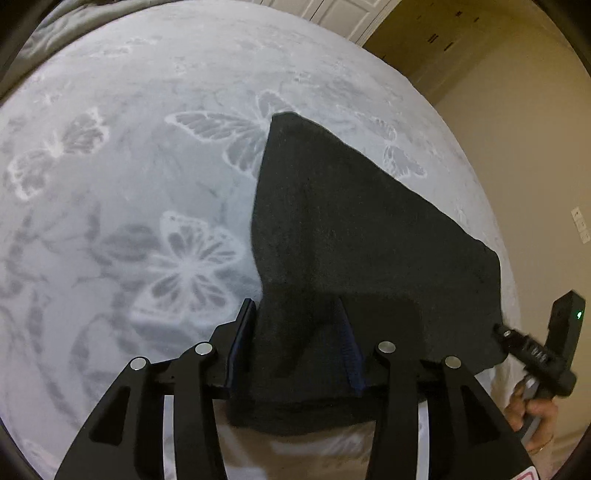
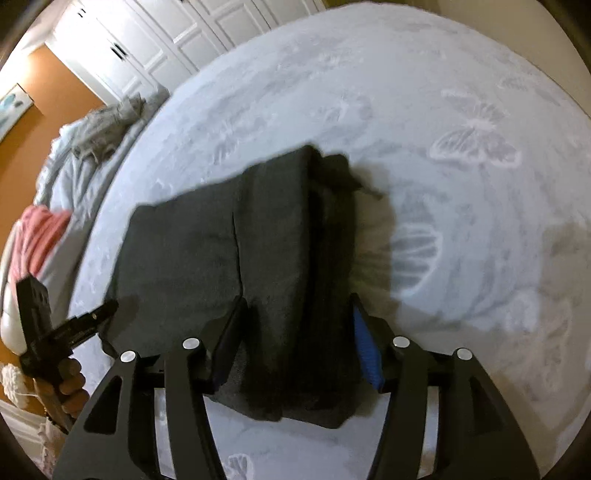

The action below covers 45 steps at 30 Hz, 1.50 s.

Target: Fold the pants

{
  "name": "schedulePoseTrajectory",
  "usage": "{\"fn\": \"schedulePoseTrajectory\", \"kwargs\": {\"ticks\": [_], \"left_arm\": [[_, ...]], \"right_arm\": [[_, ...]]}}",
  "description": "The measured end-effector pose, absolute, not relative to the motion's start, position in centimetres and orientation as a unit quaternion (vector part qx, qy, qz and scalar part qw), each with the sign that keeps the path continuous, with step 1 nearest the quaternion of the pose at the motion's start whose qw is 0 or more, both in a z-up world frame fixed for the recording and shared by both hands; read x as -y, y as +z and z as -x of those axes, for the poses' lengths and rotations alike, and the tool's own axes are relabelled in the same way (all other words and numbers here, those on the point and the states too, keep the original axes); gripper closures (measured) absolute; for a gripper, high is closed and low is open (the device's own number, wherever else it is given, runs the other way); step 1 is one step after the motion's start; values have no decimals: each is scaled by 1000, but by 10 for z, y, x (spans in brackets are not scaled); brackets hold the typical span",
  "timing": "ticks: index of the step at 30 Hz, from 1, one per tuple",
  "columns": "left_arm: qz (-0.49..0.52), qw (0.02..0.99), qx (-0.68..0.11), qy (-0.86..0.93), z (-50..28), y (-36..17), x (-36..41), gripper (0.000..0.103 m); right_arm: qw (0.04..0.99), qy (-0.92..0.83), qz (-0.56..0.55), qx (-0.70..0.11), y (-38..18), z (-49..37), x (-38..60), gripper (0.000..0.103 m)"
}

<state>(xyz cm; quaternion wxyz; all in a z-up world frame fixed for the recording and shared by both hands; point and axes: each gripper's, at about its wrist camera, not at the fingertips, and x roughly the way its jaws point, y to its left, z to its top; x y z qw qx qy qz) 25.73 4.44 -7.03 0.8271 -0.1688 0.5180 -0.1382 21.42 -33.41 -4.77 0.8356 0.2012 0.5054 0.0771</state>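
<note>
A: Where do the pants (image 1: 351,236) lie?

B: On the pale blanket (image 1: 129,184) with the butterfly print, folded into a dark block. In the left wrist view they spread from the centre out toward 3 o'clock, narrowing to a corner near 12 o'clock. The near edge hangs over the left gripper (image 1: 295,325).

A: And its jaws?

B: Apart, with the cloth lying between them. The left finger stands just outside the fabric edge with a sliver of blanket showing beside it; the right finger (the one with the blue ribbed pad) is sunk in a fold. Whether the pads press the cloth, the picture does not settle.

A: The other tool?

B: The right gripper (image 2: 299,321) also straddles the pants (image 2: 229,251), jaws spread wider than the thick stacked layers between them. The blue pad sits at the cloth's outer edge at about 4 o'clock; a firm pinch cannot be told, as that view is blurred.

A: Anything around?

B: In the right wrist view, a white panelled wardrobe (image 2: 166,33) toward 11 o'clock, rumpled grey bedding (image 2: 107,122) at 10 o'clock, something pink (image 2: 40,236) at 9 o'clock. Each camera catches the other tool in a hand (image 2: 70,380) at its frame edge.
</note>
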Motion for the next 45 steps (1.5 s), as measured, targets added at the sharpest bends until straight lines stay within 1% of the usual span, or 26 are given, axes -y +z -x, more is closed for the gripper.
{"fn": "schedulePoseTrajectory", "kwargs": {"ticks": [1,2,5,6,8,10,12,14,17,18,19,20,22,24,25,26,30,31,32,33,34,37,39,40,42,45], "left_arm": [[169,826,-516,-148,-258,-69,-42,87],[164,830,-512,-149,-256,-62,-37,92],[148,848,-487,-149,-247,-42,-36,92],[131,849,-491,-141,-246,-41,-33,89],[72,855,-501,-111,-240,-44,-27,85],[43,871,-478,-101,-223,-38,-25,81],[22,890,-445,-101,-196,-23,-28,68],[9,902,-421,-98,-173,-12,-28,63],[17,904,-416,-102,-159,-9,-23,59],[15,903,-418,-103,-156,-9,-23,53],[7,903,-418,-96,-152,-12,-21,52],[1,904,-418,-91,-156,-19,-19,51],[-12,902,-422,-90,-152,-25,-15,51],[-10,901,-424,-92,-154,-31,-13,51],[-7,901,-423,-93,-153,-32,-12,51],[-5,902,-422,-91,-154,-34,-11,51],[-20,904,-416,-93,-156,-37,0,48],[-26,905,-415,-93,-156,-38,2,46],[-37,905,-415,-91,-157,-41,5,44],[-45,905,-414,-89,-158,-43,8,44],[-47,903,-417,-90,-159,-45,9,44],[-41,898,-426,-100,-162,-48,12,44],[-45,897,-427,-101,-163,-51,14,40],[-48,898,-427,-98,-163,-52,15,39],[-46,898,-427,-96,-162,-52,14,39],[-34,899,-426,-97,-161,-50,13,39]], "right_arm": [[837,76,-206,-501,-51,-214,334,66],[843,74,-198,-494,-46,-212,328,73],[865,81,-156,-469,-19,-209,319,76],[871,78,-137,-465,-13,-207,316,73],[876,26,-98,-472,-16,-205,318,56],[877,-20,-76,-474,-19,-197,323,52],[885,-10,-88,-456,-5,-177,322,64],[896,5,-82,-435,12,-162,310,90],[885,34,-72,-459,0,-167,286,94],[872,27,-60,-486,-17,-173,284,95],[870,19,-49,-490,-30,-175,286,100],[877,18,-51,-478,-28,-175,286,101],[874,18,-74,-480,-10,-176,288,97],[886,23,-101,-452,7,-182,293,78],[892,12,-100,-442,12,-191,295,54],[896,-4,-93,-435,15,-199,295,43],[890,-36,-79,-448,-3,-246,306,42],[887,-39,-78,-453,-12,-258,306,47],[882,-30,-69,-466,-25,-266,308,80],[877,-22,-65,-475,-33,-273,305,84],[888,-28,-65,-455,-27,-270,304,93],[914,-23,-70,-399,-10,-260,307,94],[890,-36,-45,-452,-40,-273,308,88],[894,-34,-34,-446,-45,-272,309,88],[896,-39,-34,-442,-30,-269,309,81],[911,-11,-70,-406,9,-242,310,82]]}}
